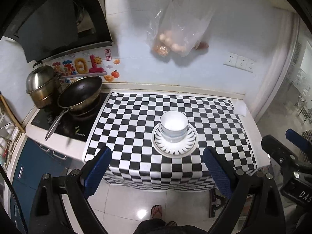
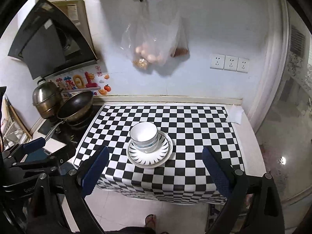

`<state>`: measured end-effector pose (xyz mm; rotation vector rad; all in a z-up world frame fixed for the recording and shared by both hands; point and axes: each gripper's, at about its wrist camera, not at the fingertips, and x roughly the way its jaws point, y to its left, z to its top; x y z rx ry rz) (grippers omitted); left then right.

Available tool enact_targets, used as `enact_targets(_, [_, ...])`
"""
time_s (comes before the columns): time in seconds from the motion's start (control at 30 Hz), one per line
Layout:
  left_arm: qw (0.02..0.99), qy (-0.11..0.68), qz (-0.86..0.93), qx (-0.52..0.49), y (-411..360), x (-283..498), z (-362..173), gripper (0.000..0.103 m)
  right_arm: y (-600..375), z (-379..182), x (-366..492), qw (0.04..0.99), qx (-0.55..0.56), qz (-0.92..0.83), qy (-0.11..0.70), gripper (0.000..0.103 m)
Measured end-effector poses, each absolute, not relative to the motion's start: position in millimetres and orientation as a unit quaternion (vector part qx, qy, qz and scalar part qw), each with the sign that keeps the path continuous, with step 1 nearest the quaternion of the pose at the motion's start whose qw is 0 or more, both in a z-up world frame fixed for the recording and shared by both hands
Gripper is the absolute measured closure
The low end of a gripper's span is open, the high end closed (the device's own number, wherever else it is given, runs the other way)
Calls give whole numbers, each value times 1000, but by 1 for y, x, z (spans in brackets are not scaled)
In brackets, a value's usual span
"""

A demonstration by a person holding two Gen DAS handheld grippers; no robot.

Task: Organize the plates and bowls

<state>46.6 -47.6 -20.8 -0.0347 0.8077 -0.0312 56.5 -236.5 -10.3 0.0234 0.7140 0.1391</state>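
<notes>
A stack of white bowls (image 1: 174, 126) (image 2: 144, 136) stands upright on a white plate with a dark spiked rim pattern (image 1: 174, 148) (image 2: 149, 157), in the middle of the checkered cloth (image 1: 136, 113) (image 2: 195, 128). My left gripper (image 1: 158, 167) hangs open above the cloth's near edge, short of the plate, with nothing between its blue-padded fingers. My right gripper (image 2: 156, 167) is also open and holds nothing, at about the same distance from the plate. Each gripper shows at the side of the other's view.
A black wok (image 1: 80, 95) (image 2: 75, 105) and a steel steamer pot (image 1: 42, 85) (image 2: 45, 99) sit on the stove at the left. A plastic bag of food (image 1: 179, 33) (image 2: 154, 44) hangs on the wall. Wall sockets (image 2: 229, 62) are at the right. A person's sandalled foot (image 1: 156, 211) is on the floor below.
</notes>
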Motion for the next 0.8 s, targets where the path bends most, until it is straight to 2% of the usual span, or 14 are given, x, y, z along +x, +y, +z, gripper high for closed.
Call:
enact_targets(0.33, [928,372,-11,-12,-55,-12,2,7,-253,16,-15,944,3,65,323,4])
enact_targets(0.8, [935,355,-4,0,-59,-18,6,7,-257,30,-21,952,-4,54,302,2])
